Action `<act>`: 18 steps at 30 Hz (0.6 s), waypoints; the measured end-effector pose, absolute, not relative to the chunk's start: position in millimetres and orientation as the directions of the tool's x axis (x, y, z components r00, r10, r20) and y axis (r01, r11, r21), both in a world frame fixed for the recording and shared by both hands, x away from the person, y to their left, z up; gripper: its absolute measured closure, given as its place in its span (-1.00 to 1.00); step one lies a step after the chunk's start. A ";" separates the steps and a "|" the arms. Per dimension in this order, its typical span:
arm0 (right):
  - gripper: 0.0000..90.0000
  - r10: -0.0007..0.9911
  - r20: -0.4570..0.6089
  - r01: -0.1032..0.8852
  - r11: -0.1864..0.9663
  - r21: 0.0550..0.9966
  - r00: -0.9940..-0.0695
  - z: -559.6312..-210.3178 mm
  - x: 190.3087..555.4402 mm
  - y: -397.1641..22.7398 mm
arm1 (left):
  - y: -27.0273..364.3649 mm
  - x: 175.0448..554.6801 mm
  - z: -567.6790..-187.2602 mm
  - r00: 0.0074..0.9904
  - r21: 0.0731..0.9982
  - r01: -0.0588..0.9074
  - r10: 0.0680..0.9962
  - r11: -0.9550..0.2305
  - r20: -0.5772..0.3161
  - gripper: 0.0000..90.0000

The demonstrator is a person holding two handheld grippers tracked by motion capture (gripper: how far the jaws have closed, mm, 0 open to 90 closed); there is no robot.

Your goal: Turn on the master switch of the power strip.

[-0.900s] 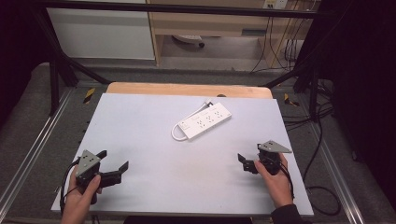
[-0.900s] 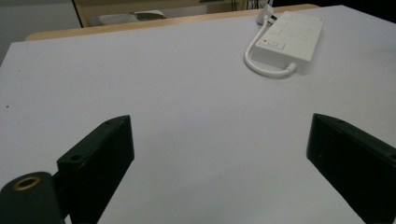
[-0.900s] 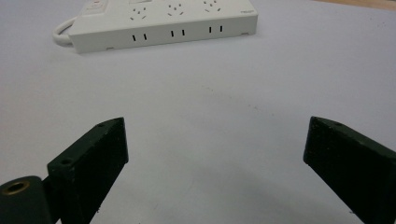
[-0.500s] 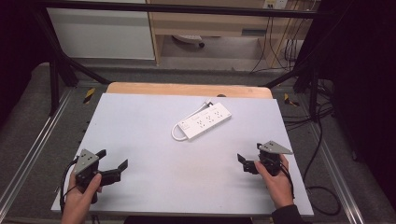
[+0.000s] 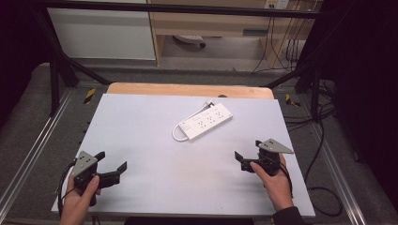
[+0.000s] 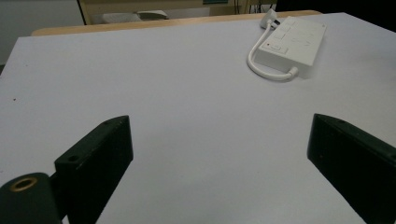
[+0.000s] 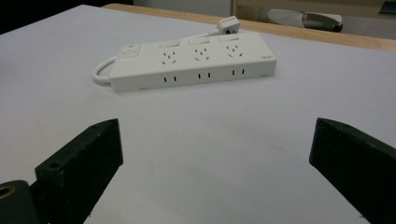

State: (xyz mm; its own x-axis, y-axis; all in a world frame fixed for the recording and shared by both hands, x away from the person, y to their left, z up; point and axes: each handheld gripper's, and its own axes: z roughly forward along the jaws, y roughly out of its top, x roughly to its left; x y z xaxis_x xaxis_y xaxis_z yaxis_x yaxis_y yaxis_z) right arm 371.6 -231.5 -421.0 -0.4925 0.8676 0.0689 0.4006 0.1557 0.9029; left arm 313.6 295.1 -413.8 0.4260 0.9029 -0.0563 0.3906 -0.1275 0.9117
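While both hands rest at the near edge of the table (image 5: pixel 141 117), each holds a gripper low over the pale grey top. At about seven o'clock on the table, the left hand (image 5: pixel 80 201) holds the left gripper (image 5: pixel 111 165), its jaws spread wide with nothing between them; its grey plate faces up and a black cable trails off the near left corner. In the left gripper view, the two black jaws stand far apart over bare tabletop. At about four o'clock the right hand (image 5: pixel 274 180) holds the right gripper (image 5: pixel 248 150), jaws likewise wide apart and empty, pointing toward the table's middle. In the right gripper view its jaws frame bare surface.

Farther off, just past the table's centre toward one o'clock, lies a white power strip (image 5: pixel 206 122), flat, its sockets up, set slantwise with its far end pointing to about two o'clock. Its short white cord (image 5: pixel 177 133) loops from the near end around the strip's side, and the plug (image 5: pixel 207 106) lies beside the far end. It is well apart from both grippers.

Beyond the grey top, a wooden edge (image 5: pixel 187 89) shows along the far side.
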 end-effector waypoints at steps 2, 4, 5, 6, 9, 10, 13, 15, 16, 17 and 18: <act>-0.93 0.865 0.069 0.397 0.156 0.904 -0.497 -417.2 372.2 -227.4 | 295.6 313.6 -413.6 0.423 0.913 0.389 0.904 -0.124 -0.057 -0.85; -0.91 0.860 0.063 0.396 0.167 0.903 -0.506 -413.4 374.5 -222.8 | 296.5 314.1 -413.5 0.418 0.914 0.388 0.906 -0.116 -0.062 -0.85; -0.90 0.855 0.061 0.393 0.172 0.903 -0.514 -411.4 375.8 -220.7 | 296.6 314.7 -414.1 0.417 0.913 0.390 0.907 -0.119 -0.060 -0.85; -0.89 0.852 0.058 0.390 0.176 0.904 -0.520 -409.5 377.5 -218.8 | 296.5 314.7 -414.3 0.419 0.911 0.394 0.906 -0.122 -0.059 -0.85; -0.90 0.846 0.062 0.392 0.178 0.903 -0.529 -405.2 383.3 -214.1 | 295.3 314.1 -414.3 0.422 0.911 0.394 0.904 -0.120 -0.063 -0.85; -0.90 0.845 0.072 0.394 0.170 0.903 -0.530 -403.9 385.6 -213.2 | 294.9 313.9 -414.4 0.423 0.911 0.394 0.904 -0.122 -0.062 -0.85; -0.92 0.852 0.070 0.396 0.167 0.903 -0.518 -400.9 393.9 -211.0 | 294.6 314.4 -414.6 0.423 0.910 0.394 0.904 -0.127 -0.057 -0.85; -0.91 0.856 0.066 0.398 0.169 0.902 -0.513 -399.8 396.4 -210.4 | 294.4 314.6 -414.7 0.420 0.910 0.395 0.906 -0.127 -0.056 -0.85; -0.89 0.858 0.065 0.403 0.172 0.899 -0.510 -398.0 401.3 -209.7 | 294.6 314.6 -414.7 0.420 0.909 0.396 0.906 -0.129 -0.054 -0.85; -0.89 0.858 0.065 0.403 0.172 0.899 -0.510 -398.0 401.3 -209.7 | 294.8 314.4 -414.6 0.420 0.909 0.396 0.906 -0.128 -0.055 -0.85; -0.89 0.858 0.065 0.407 0.173 0.897 -0.509 -397.3 403.8 -209.1 | 294.8 314.3 -414.6 0.421 0.911 0.394 0.905 -0.120 -0.062 -0.85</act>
State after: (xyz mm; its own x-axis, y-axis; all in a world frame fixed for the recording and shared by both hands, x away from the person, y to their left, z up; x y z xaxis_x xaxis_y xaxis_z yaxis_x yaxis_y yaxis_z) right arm 403.8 -209.1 -397.3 -0.5092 0.8582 0.0652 0.4067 0.1731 0.8970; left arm 314.3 294.8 -414.6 0.4208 0.9050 -0.0623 0.3940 -0.1204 0.9112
